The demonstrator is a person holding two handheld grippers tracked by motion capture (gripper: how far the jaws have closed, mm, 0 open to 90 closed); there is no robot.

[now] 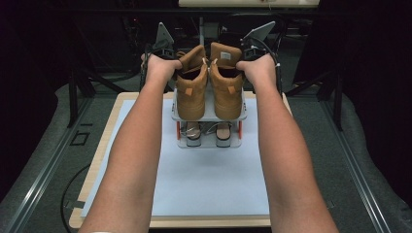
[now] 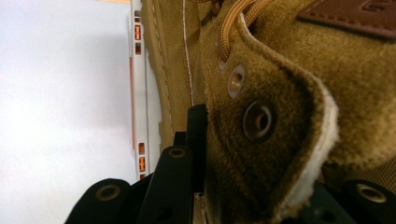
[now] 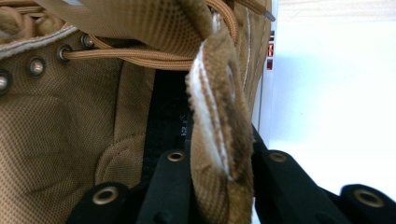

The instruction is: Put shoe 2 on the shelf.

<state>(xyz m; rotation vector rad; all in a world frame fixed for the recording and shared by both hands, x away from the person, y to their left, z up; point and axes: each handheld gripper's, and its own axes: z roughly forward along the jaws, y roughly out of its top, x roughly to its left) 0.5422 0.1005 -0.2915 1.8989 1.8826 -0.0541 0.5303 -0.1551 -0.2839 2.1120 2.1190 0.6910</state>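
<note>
boots: pair upright on rack [image 1: 209, 116] top shelf, frame upper centre, toes toward viewer | left gripper [image 1: 158, 51]: jaws pinching left boot [image 1: 191, 90] collar | right gripper [image 1: 252, 48]: jaws pinching right boot [image 1: 226, 87] collar | each hand at own boot

Lower-shelf shoes [image 1: 209, 133] mostly hidden under boots [image 1: 210, 90]

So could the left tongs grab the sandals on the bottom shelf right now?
Probably not. The left tongs have the left boot's collar between their jaws up on the top shelf, and the sandals sit tucked underneath it, so they'd have to let go and come down first.
</note>
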